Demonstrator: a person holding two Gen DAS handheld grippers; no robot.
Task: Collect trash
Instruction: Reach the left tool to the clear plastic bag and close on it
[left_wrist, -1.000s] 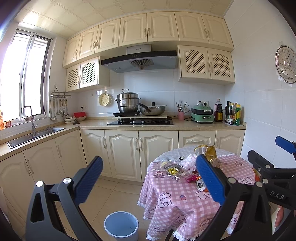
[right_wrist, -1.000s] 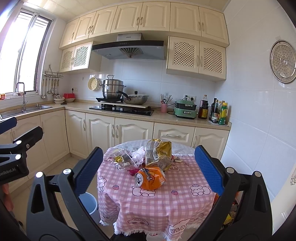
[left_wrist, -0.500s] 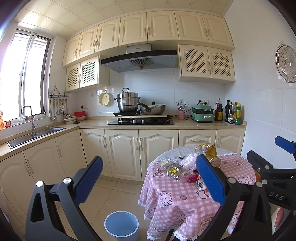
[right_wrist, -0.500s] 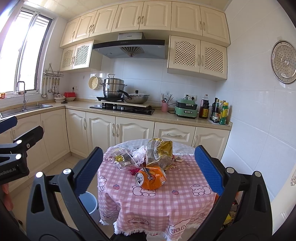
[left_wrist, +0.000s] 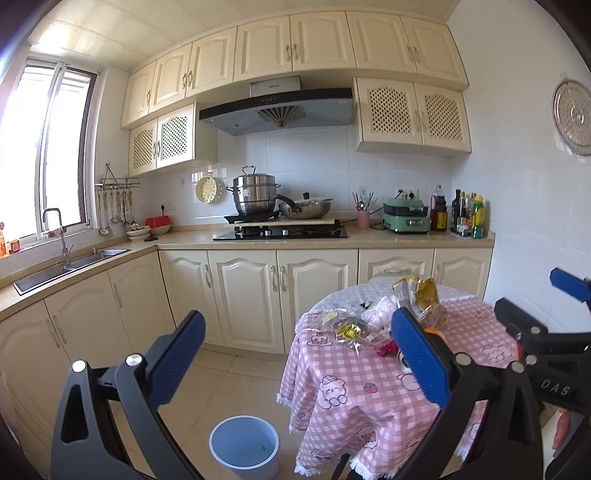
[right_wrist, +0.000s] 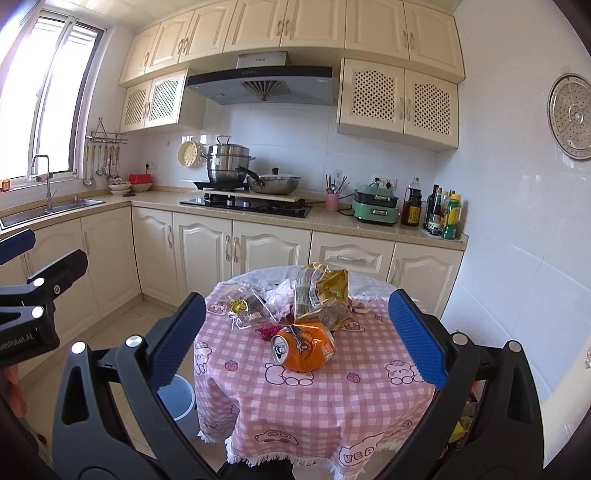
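Orange crushed soda can (right_wrist: 304, 347) centred ahead between right gripper (right_wrist: 295, 332) spread jaws, left gripper (left_wrist: 295, 354) jaws spread, blue bin (left_wrist: 244, 445) below between them.

Pink-and-white gingham tablecloth (right_wrist: 369, 373) printed with cartoon bears and strawberries. Orange crushed soda can (right_wrist: 304, 347), gold snack bag (right_wrist: 325, 291). Pale blue bin (left_wrist: 244, 448), cream cabinets (left_wrist: 243, 295).
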